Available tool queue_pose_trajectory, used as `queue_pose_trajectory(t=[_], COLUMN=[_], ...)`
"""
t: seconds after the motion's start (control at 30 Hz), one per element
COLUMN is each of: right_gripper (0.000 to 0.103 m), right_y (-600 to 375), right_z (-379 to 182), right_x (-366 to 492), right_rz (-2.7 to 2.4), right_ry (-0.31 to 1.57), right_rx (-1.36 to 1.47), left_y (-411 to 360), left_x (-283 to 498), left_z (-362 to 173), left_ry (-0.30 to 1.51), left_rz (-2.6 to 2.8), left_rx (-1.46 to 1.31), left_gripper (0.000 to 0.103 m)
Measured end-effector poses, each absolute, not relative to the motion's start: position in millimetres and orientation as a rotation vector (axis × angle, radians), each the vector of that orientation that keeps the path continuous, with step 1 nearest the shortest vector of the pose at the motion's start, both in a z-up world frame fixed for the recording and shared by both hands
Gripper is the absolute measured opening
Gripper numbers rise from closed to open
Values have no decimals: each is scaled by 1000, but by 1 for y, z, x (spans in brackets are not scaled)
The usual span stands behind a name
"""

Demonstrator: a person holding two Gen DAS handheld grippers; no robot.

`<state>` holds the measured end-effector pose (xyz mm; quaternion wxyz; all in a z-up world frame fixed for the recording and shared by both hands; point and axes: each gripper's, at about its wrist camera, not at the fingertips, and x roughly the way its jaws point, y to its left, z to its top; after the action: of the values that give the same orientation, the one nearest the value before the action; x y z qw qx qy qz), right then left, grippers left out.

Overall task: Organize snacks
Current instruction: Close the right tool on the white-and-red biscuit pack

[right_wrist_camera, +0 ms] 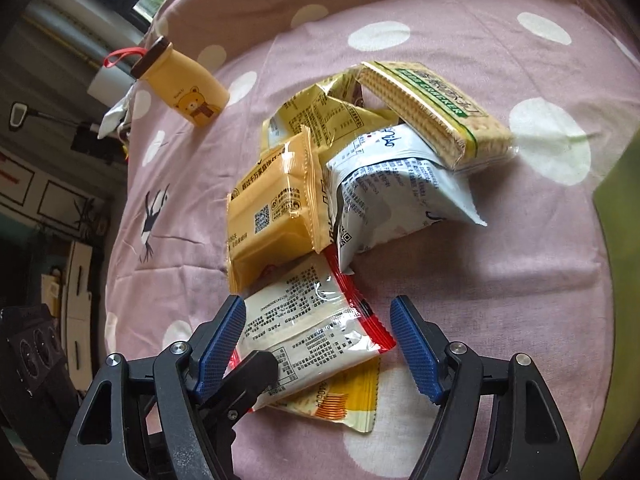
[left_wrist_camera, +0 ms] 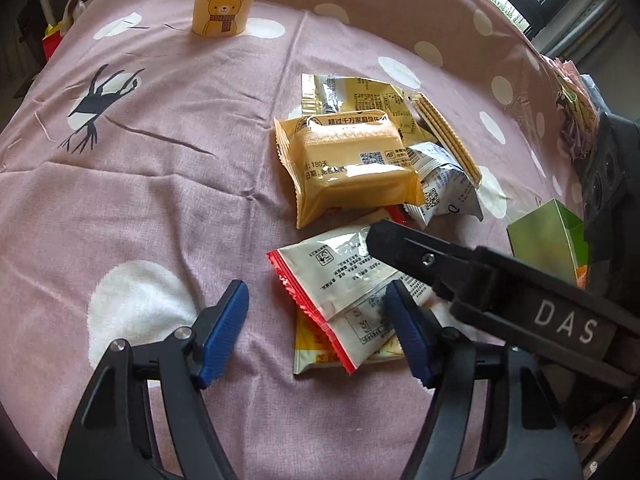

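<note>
Left tool (left_wrist_camera: 316, 332): released, jaws apart, above pink spotted cloth. Red-edged packet (right_wrist_camera: 308, 324): near end of snack pile (right_wrist_camera: 360, 168), centre of table (left_wrist_camera: 120, 200); right tool (right_wrist_camera: 318, 344) straddles it, unclenched. Step: picking first packet. Next: lower, clench on it.

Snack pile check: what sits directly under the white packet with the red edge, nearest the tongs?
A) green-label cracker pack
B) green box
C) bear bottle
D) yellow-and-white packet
D: the yellow-and-white packet pokes out from beneath the red-edged white packet, flat on the pink cloth.
</note>
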<state>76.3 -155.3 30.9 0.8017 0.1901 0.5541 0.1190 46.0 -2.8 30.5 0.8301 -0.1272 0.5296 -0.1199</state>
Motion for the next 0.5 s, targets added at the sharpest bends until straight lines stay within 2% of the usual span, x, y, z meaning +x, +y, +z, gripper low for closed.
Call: queue_pose_trajectory(t=[0.1,0.17,0.3,0.5], right_gripper=[75,69,58,57], right_y=[-152,-149,-149,-154], right_z=[30,30,29,38], right_x=[76,76,72,60], right_rz=[277,296,324,325], right_ry=[1167,1160,1154,1126], right_rx=[388,385,436,474], left_y=[-5,-7,-12,-14], left_x=[45,42,35,23], left_z=[32,34,42,58], left_ry=[1119,1106,1057,989], left_rz=[-290,-312,-298,-337], left_rx=[-279,-272,-192,-160], left_gripper=[53,45,45,45])
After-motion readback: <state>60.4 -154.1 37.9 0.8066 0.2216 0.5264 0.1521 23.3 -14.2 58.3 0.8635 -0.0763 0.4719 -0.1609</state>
